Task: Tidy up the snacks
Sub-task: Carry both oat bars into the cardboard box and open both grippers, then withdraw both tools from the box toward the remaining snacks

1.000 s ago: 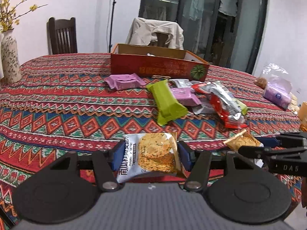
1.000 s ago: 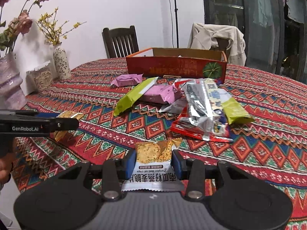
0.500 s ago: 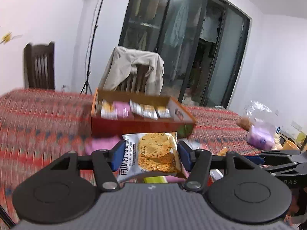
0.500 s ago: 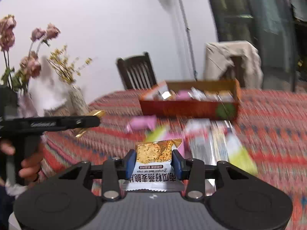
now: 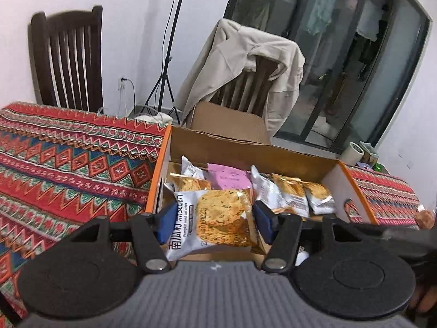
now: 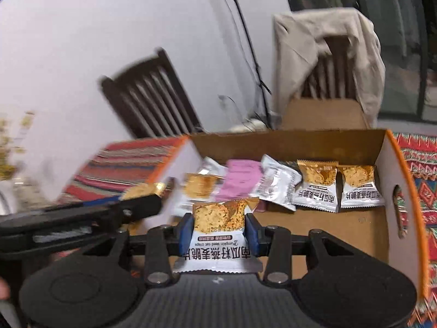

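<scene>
A white wall, a dark slatted chair [image 5: 68, 57] and a second chair draped with a beige jacket [image 5: 245, 63] stand behind a counter [image 5: 68, 164] under a red zigzag-patterned cloth. The open cardboard box [image 5: 161, 175] at its far edge already holds crisp packets and a pink sachet [image 5: 229, 177]. The left hand-held gripper [image 5: 213, 222] hangs over the box's left end with a pumpkin seed oat crisp packet [image 5: 213, 218] between its blue pads; its jaws are opening, the packet barely held. The right hand-held gripper [image 6: 220, 231] is clamped narrowly on a matching packet [image 6: 218, 232] above the box's near wall. To place well, each packet should probably drop inside the walls onto bare cardboard, the left released fully before withdrawing, the right carried toward the row on the right.
</scene>
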`<state>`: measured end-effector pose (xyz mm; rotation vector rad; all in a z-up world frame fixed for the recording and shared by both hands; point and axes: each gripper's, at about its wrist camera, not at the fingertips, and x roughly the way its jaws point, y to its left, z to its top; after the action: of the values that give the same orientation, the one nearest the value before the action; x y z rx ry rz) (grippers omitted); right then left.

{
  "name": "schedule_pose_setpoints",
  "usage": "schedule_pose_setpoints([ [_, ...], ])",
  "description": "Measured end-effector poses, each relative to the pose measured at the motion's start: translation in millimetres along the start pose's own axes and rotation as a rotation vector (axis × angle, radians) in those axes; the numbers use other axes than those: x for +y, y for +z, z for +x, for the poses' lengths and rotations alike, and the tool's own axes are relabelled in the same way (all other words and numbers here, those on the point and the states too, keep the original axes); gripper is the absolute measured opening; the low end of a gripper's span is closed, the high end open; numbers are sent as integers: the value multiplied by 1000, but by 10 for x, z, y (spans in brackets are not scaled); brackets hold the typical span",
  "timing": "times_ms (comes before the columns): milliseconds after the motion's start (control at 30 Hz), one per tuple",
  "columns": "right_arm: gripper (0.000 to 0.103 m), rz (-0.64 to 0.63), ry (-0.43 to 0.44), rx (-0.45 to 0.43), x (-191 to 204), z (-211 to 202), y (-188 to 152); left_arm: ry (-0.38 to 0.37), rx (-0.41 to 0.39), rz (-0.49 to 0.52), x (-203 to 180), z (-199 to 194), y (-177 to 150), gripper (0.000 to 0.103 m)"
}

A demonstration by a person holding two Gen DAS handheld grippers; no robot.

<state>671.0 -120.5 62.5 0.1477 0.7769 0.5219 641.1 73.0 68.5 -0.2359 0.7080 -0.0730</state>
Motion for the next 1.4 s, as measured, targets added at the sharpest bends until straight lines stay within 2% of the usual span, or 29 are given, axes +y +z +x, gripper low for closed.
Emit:
schedule_pose_setpoints([
  [67, 40, 26, -12, 33, -47, 250, 5, 2, 10, -12, 75, 118, 33, 70],
  [133, 43, 68, 15, 60, -78, 429, -6, -1, 11, -26, 119, 162, 48, 77],
  [200, 53, 110, 99, 78, -99, 516, -18, -30, 5, -25, 160, 136, 49, 77],
  [267, 56, 137, 167, 87, -113, 515, -36, -36, -5, -12, 166, 67, 35, 77],
  [367, 57, 121, 139, 76, -73, 419, -43, -25, -23, 11, 163, -68, 43, 77],
  [500, 59, 86, 92, 45, -44, 123, -6, -29, -48, 27, 135, -394, 80, 77],
  [700, 59, 18, 59, -37, 63, -684, 32, -33, -107, 97, -31, -1160, 52, 79],
  [767, 61, -5, 53, -61, 94, -1021, 7, -49, -146, 136, -108, -1502, -41, 87],
  [933, 72, -117, -1, -158, 216, -2026, -216, -65, -257, 262, -319, -2317, -607, 92],
  [1100, 78, -228, -63, -230, 254, -2934, -752, -83, -367, 342, -491, -2967, -1383, 101],
  [1233, 82, -294, -106, -295, 303, -3428, -1337, -74, -392, 279, -559, -3267, -1991, 102],
  [1333, 84, -319, -109, -335, 342, -3681, -1791, -81, -394, 239, -591, -3456, -2367, 103],
  [1400, 87, -338, -127, -354, 381, -3789, -2118, -60, -401, 230, -614, -3569, -2580, 103],
])
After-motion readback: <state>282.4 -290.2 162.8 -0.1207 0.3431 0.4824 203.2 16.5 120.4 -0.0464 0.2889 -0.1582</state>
